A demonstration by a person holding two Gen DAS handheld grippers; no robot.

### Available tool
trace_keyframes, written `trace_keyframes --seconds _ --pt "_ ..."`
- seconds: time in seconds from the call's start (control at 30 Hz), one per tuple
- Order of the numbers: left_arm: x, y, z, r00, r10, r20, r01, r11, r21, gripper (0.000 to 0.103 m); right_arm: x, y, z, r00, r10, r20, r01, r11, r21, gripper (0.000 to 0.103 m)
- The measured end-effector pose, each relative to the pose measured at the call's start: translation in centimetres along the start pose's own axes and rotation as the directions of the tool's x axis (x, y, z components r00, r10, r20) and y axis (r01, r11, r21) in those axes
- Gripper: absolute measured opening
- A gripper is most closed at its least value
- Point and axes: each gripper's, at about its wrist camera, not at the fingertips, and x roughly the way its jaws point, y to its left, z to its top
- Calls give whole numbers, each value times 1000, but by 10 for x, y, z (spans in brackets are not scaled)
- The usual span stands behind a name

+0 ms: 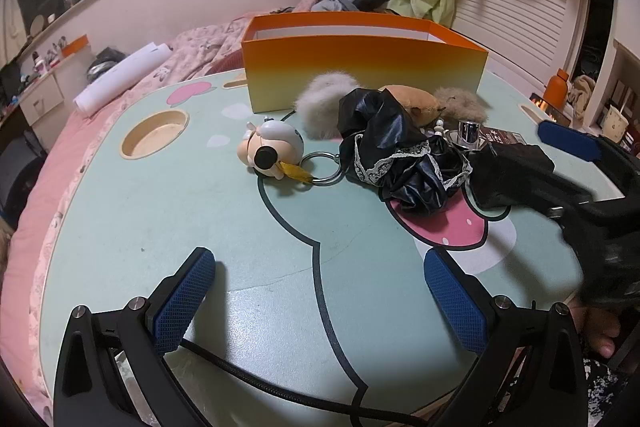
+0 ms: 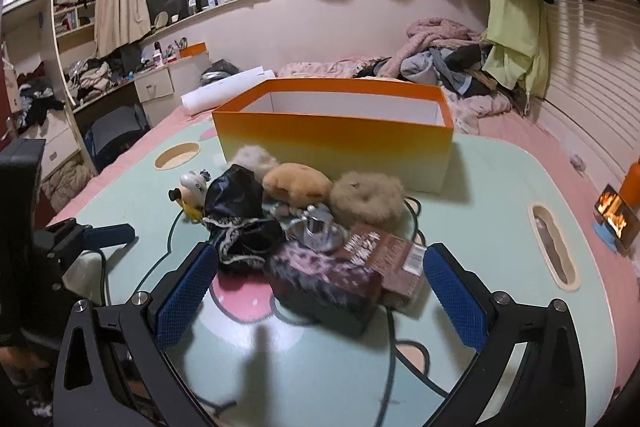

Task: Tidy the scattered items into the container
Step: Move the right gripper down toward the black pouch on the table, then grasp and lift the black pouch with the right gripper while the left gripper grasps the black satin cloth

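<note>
Orange cardboard container [image 2: 334, 135] is standing open at the far side of the mint-green desk [image 1: 168, 227], its white inside showing only in the right wrist view; from the left wrist view just the front wall [image 1: 362, 73] is reading. The right view is also showing a blurred pink-and-black fuzzy item [image 2: 320, 273] and a brown packet [image 2: 390, 255], both lying nearest the right hand-held gripper [image 2: 320, 301], between its widely parted blue pads and gripped by neither. The left view is giving the clearer look at the cartoon keychain figure [image 1: 272, 149] with its metal ring [image 1: 322, 167], lying left of the black lace-trimmed cloth [image 1: 400, 155]. Behind the cloth, just in front of the container, a grey fluffy scrunchie [image 1: 324, 99], a tan plush [image 1: 412, 99] and a second fluffy scrunchie [image 2: 368, 197] are lying; a small chrome piece [image 2: 316, 231] is sitting among them. The left hand-held gripper [image 1: 320, 303] is standing wide open and empty over bare desk, well short of the pile, the keychain figure lying ahead and slightly left of it
</note>
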Motion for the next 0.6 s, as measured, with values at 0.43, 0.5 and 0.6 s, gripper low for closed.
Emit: trace_keyframes --seconds 0.43,0.5,0.6 --pt "-4 7 6 1000 -23 3 23 999 -31 103 -4 -4 -18 999 47 6 -47 999 13 62" --pt "-11 11 13 997 -67 35 69 996 -59 103 -12 -9 -21 998 57 40 -58 998 27 62" --pt "-17 9 28 990 -124 66 128 990 -62 103 -21 -16 -22 996 50 77 -54 997 60 62"
